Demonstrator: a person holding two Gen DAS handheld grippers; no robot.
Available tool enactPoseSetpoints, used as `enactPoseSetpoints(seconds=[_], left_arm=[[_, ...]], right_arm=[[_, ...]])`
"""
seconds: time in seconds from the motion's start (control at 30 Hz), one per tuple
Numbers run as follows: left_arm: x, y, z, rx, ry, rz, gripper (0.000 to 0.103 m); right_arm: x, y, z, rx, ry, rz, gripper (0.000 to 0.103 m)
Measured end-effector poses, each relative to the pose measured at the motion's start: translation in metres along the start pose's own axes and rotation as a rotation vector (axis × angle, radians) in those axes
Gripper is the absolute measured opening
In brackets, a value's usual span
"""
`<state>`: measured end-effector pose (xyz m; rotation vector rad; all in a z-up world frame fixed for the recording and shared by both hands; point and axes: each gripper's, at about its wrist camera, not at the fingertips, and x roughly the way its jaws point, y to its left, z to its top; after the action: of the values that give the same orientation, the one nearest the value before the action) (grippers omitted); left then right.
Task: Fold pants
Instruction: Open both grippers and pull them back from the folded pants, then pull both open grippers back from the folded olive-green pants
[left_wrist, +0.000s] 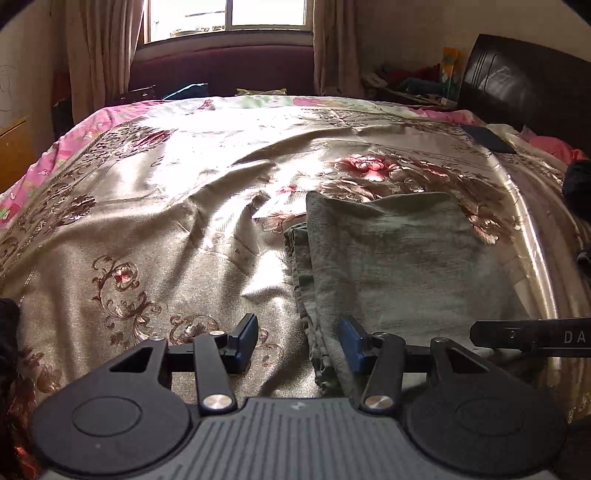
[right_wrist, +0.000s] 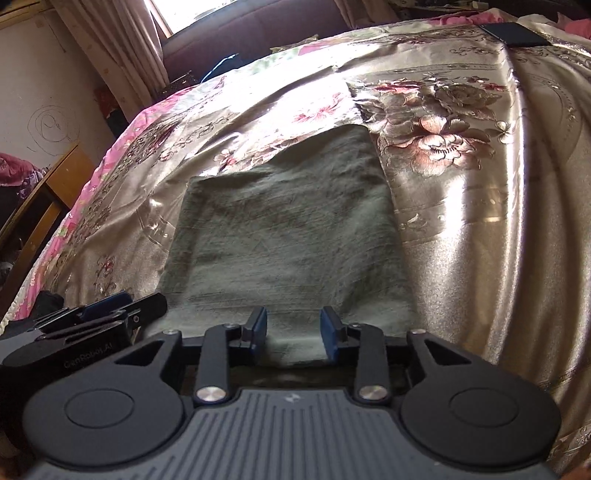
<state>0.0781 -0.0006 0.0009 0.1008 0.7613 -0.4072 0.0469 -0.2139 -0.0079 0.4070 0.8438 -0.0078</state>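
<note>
The grey-green pants (left_wrist: 399, 254) lie folded into a compact rectangle on the satin bedspread; they also show in the right wrist view (right_wrist: 291, 225). My left gripper (left_wrist: 299, 343) is open at the near left edge of the fold, where stacked layers show. My right gripper (right_wrist: 293, 334) is open over the near edge of the pants, holding nothing. The left gripper also shows in the right wrist view (right_wrist: 107, 314) at the left. Part of the right gripper shows in the left wrist view (left_wrist: 532, 336) at the right.
A floral gold bedspread (left_wrist: 166, 206) covers the bed, with a pink quilt (left_wrist: 48, 158) at its left edge. A dark flat object (left_wrist: 487, 138) lies at the far right of the bed. A dark headboard (left_wrist: 517, 77), curtains and a window stand behind. A wooden piece of furniture (right_wrist: 48, 199) stands left.
</note>
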Motion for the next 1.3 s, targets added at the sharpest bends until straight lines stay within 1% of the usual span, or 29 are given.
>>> enactPoseSetpoints(seconds=[0.03, 0.07, 0.1, 0.17, 0.3, 0.4, 0.5, 0.57, 0.63, 0.7, 0.8, 0.93, 1.1, 1.3], left_arm=[[0.005, -0.004, -0.004, 0.017, 0.036, -0.003, 0.063], [0.006, -0.006, -0.006, 0.024, 0.038, 0.001, 0.063], [0.001, -0.009, -0.008, 0.030, 0.027, 0.003, 0.063], [-0.007, -0.010, -0.008, 0.021, 0.011, -0.013, 0.062], [-0.027, -0.008, -0.014, -0.014, -0.025, -0.028, 0.062], [-0.036, -0.007, -0.024, -0.046, -0.022, -0.047, 0.062], [-0.040, -0.012, -0.030, -0.025, -0.018, -0.033, 0.062], [-0.042, -0.015, -0.030, -0.024, -0.016, -0.040, 0.062], [-0.041, -0.017, -0.034, -0.023, -0.002, -0.048, 0.062], [-0.039, -0.022, -0.036, -0.004, 0.005, -0.028, 0.062], [-0.041, -0.026, -0.038, 0.021, 0.001, -0.025, 0.062], [-0.042, -0.027, -0.039, 0.024, 0.000, -0.022, 0.062], [-0.047, -0.028, -0.040, 0.030, -0.021, -0.025, 0.062], [-0.050, -0.029, -0.041, 0.034, -0.029, -0.033, 0.063]], right_arm=[[0.002, 0.003, -0.002, -0.012, 0.001, -0.020, 0.033], [0.000, 0.005, -0.002, -0.011, -0.006, -0.024, 0.033], [-0.004, 0.006, -0.001, -0.005, -0.014, -0.018, 0.035], [-0.019, 0.009, -0.002, 0.006, -0.052, 0.012, 0.034], [-0.044, 0.015, -0.009, -0.021, -0.129, 0.004, 0.035], [-0.047, 0.017, -0.019, -0.002, -0.112, 0.032, 0.035], [-0.038, 0.020, -0.031, -0.007, -0.079, 0.026, 0.035], [-0.034, 0.020, -0.033, 0.000, -0.063, 0.024, 0.035], [-0.034, 0.020, -0.034, -0.001, -0.066, 0.024, 0.035], [-0.033, 0.018, -0.035, 0.010, -0.055, 0.017, 0.035], [-0.033, 0.019, -0.037, 0.001, -0.054, 0.010, 0.035], [-0.035, 0.027, -0.041, -0.034, -0.059, -0.009, 0.035], [-0.038, 0.034, -0.045, -0.069, -0.060, -0.027, 0.035], [-0.043, 0.033, -0.048, -0.061, -0.066, -0.041, 0.035]])
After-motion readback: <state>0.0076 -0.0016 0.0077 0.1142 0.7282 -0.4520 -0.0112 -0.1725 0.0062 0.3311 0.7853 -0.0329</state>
